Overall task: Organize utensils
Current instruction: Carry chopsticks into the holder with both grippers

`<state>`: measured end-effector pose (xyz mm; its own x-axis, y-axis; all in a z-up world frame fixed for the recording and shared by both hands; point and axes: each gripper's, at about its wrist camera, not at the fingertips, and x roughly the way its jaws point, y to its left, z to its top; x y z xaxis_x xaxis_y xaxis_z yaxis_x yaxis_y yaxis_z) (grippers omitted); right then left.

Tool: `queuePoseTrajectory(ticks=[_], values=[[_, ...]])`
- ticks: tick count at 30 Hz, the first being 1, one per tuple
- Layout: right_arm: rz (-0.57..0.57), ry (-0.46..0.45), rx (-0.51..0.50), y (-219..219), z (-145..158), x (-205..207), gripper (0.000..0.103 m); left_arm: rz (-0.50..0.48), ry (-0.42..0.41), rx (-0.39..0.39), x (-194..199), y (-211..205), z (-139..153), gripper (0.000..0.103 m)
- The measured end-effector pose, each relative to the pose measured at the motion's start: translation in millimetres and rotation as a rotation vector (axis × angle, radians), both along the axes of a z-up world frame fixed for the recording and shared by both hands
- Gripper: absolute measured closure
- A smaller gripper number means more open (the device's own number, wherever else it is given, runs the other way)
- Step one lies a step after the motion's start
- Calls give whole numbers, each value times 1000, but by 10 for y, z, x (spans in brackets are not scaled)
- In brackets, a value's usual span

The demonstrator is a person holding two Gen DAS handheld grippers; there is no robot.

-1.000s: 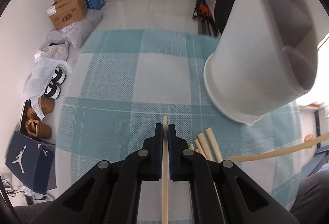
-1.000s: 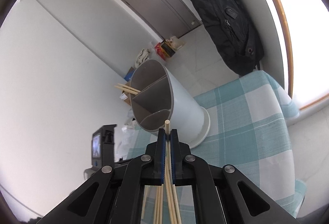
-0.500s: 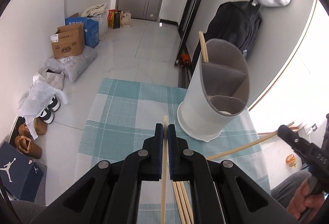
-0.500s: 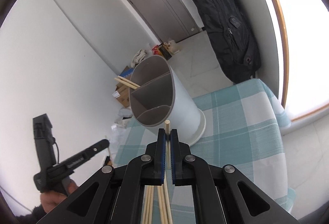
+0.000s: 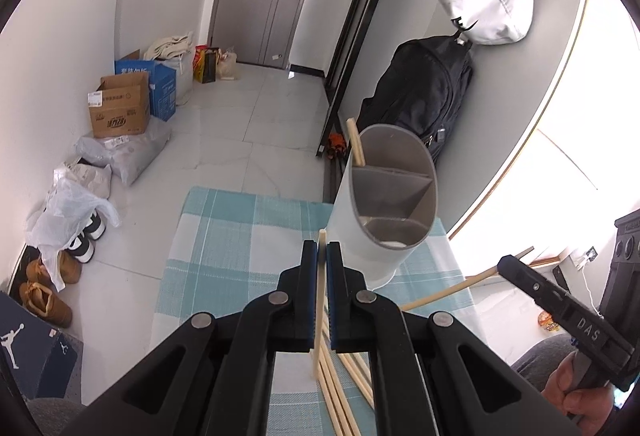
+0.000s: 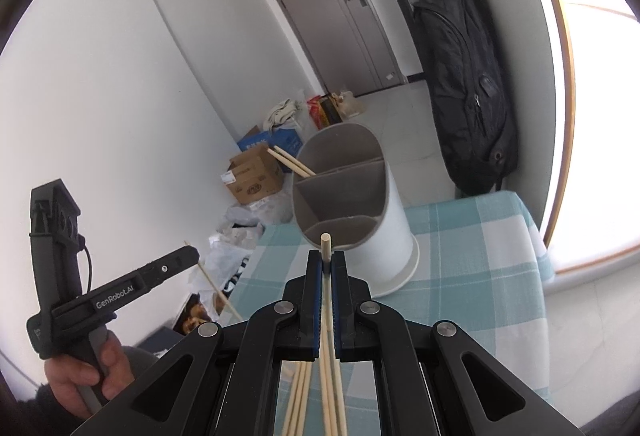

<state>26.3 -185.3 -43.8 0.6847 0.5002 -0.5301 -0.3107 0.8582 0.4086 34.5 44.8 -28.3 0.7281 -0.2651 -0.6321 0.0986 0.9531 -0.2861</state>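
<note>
I've lifted both tongs clear of the checked cloth: my left gripper (image 5: pixel 320 256) and right gripper (image 6: pixel 326 268) each clench one pale wooden chopstick (image 5: pixel 319 300), now near the white divided holder (image 5: pixel 384 196), ready for dropping in.

Black fingers (image 5: pixel 310 300) with blue pads, silver screws, "GenRobot.AI" lettering.

"GenRobot.AI" in white along the side of the left hand-held gripper (image 6: pixel 188 256), seen from the right wrist view. "DAS" in pale letters on the body of the right hand-held gripper (image 5: pixel 505 263), at right in the left wrist view. Jumpman logo on dark blue shoebox (image 5: pixel 28 348), near left on floor. Print on the cardboard box (image 5: pixel 118 110) and blue carton (image 5: pixel 162 92) at far left too small to read.
</note>
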Motion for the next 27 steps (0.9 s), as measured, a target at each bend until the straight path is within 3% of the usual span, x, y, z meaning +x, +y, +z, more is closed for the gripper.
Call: queuePoseTrajectory(ticks=[13, 27], values=[[6, 3, 2, -67, 348, 116, 100, -59, -54, -17, 52, -137, 443, 103], [10, -8, 11, -244, 1172, 537, 100, -68, -127, -51, 363, -210, 1144, 103]])
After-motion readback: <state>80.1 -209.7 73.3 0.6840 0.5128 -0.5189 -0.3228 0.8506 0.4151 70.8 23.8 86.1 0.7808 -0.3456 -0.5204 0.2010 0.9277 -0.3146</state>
